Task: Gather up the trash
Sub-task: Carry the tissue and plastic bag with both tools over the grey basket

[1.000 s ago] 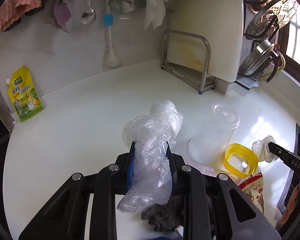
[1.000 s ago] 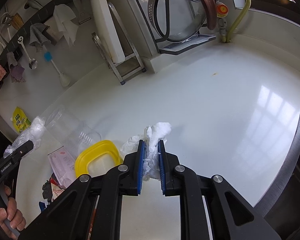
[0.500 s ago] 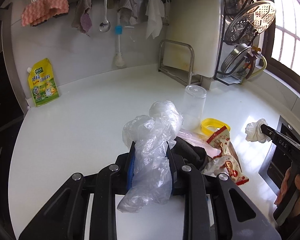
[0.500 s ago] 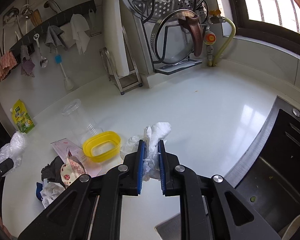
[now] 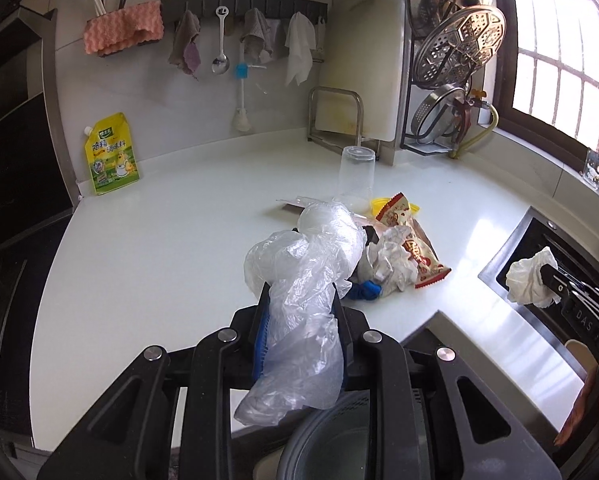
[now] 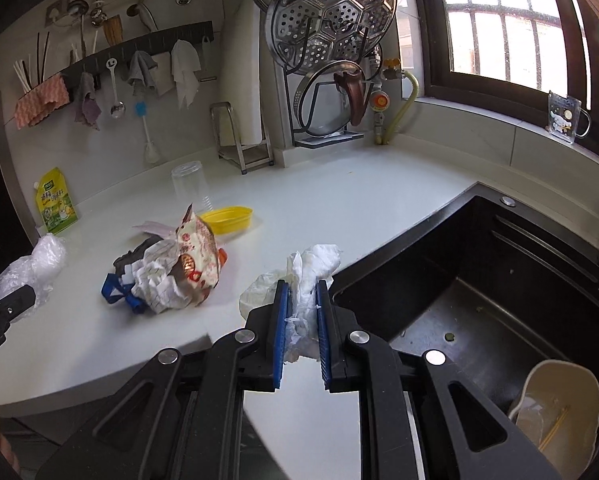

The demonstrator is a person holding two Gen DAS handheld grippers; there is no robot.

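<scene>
Kitchen counter (image 5: pixel 147 248) of white stone. Left gripper (image 5: pixel 301 304) is clamped on a crumpled clear plastic bag (image 5: pixel 303 280) held above the counter's near edge. Right gripper (image 6: pixel 301 300) pinches a wadded white tissue (image 6: pixel 313 264) beside the black sink (image 6: pixel 499 280). Snack wrapper (image 5: pixel 411 240) and crumpled paper (image 5: pixel 391 264) lie heaped mid-counter.

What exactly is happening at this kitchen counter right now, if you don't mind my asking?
A person is clearing trash with two handheld grippers. The left gripper is shut on a crumpled clear plastic bag; the right gripper clamps a white tissue wad near the sink. A snack wrapper, crumpled paper and a yellow lid remain on the counter.
</scene>
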